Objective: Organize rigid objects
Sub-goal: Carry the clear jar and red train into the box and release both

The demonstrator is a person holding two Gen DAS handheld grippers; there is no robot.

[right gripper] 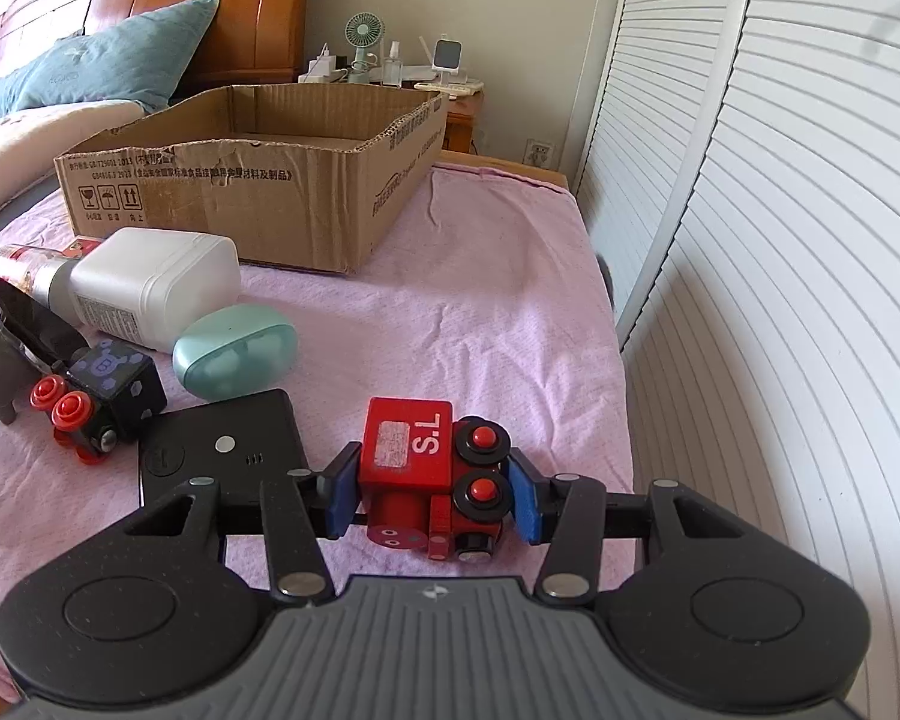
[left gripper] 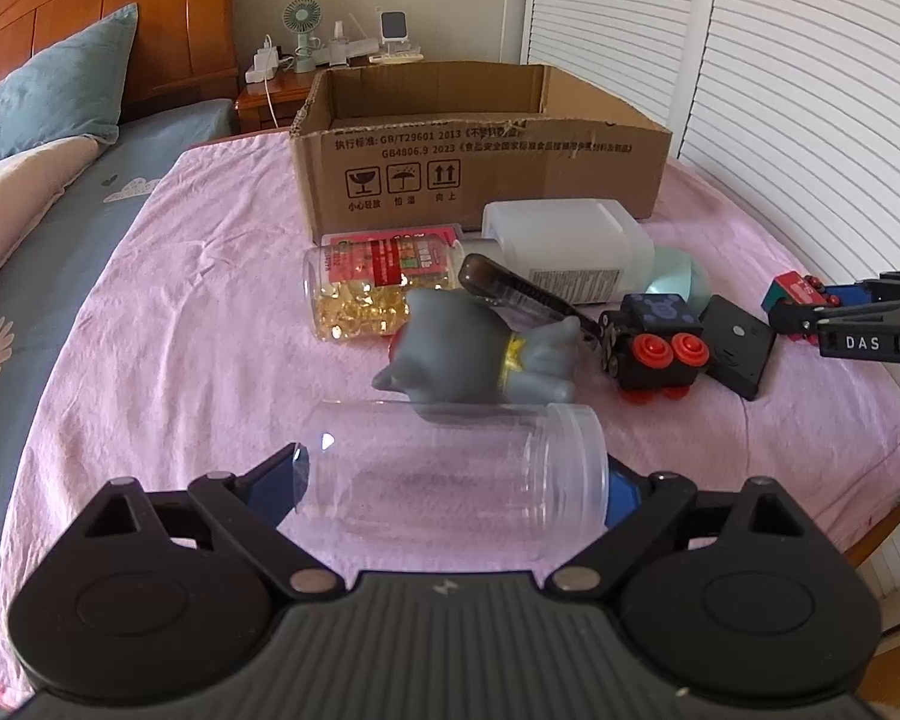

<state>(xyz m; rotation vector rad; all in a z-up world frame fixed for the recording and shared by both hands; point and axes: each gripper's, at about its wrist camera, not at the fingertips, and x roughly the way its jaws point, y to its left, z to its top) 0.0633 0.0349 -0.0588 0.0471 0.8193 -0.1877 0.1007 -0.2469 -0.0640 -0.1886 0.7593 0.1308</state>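
The clear plastic jar (left gripper: pixel 450 468) is lying on its side between the wide-set pads of the left gripper (left gripper: pixel 450 480), its long axis across the jaws, lid to the right. The red toy train (right gripper: pixel 435 480) is clamped by the right gripper (right gripper: pixel 432 498) on the pink sheet (right gripper: pixel 450 300), its front pointing toward the camera.

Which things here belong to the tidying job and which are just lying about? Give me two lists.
Job: clear jar, red toy train, black toy train, grey toy figure, capsule bottle, white bottle, mint case, cardboard box.
Lying about: blue pillow, desk fan, nightstand.
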